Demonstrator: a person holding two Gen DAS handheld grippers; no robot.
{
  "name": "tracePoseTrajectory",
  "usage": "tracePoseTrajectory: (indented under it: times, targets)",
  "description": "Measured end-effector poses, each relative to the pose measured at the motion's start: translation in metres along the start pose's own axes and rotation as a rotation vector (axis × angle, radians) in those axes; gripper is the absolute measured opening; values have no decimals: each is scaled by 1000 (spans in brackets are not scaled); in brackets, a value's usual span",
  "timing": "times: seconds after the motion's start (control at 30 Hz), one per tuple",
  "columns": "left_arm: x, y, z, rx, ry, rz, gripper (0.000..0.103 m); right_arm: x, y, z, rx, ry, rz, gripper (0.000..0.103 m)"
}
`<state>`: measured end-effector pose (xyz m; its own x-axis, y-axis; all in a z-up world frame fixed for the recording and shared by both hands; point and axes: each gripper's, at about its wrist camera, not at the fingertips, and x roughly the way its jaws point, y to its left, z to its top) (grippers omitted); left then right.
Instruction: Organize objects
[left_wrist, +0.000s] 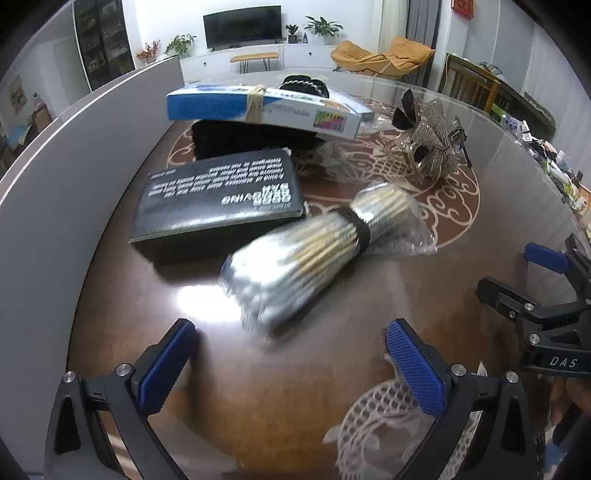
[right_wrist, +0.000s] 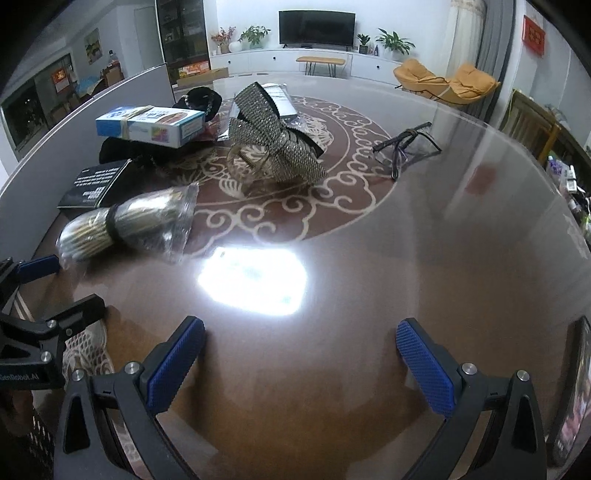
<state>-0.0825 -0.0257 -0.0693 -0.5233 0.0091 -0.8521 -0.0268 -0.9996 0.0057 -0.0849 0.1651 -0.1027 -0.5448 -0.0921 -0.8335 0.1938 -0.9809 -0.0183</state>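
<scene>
Both of your claws hang just above the glossy tabletop (right_wrist: 424, 240) with their blue pads spread wide and nothing between them. Your left claw (left_wrist: 291, 363) looks straight at the wrapped bundle of sticks (left_wrist: 314, 251), which lies just ahead of its fingertips, in clear plastic with a black band around the middle. The long axis of the bundle runs diagonally in this view, from the near left end up to the far right end, so it crosses the line between your pads at an angle. Your right claw (right_wrist: 301, 363) has the same bundle far to its left, near the edge of its picture, and only bare tabletop with a bright glare in front of it. I judge that the left claw is the nearer one for this object, and that you would need to turn the wrist a little so the pads close across the bundle near the black band. Behind the bundle lies a black book (left_wrist: 221, 199), just beside it; whether they touch I cannot tell. Farther back are a blue and white box (left_wrist: 258, 105) resting on something dark, a glittering bow (right_wrist: 277, 136), and a pair of glasses (right_wrist: 406, 147) well apart to the right.
</scene>
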Motion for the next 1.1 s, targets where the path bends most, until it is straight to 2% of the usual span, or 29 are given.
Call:
tracePoseTrajectory:
  times: [0.4,1.1]
  targets:
    - [23,-10,37,17,-46,-15,103,10,-1,15,-11,-30,7,103]
    - [19,-7,30,12,-67,-17,103,10,-2,13,-7,-32,7,103]
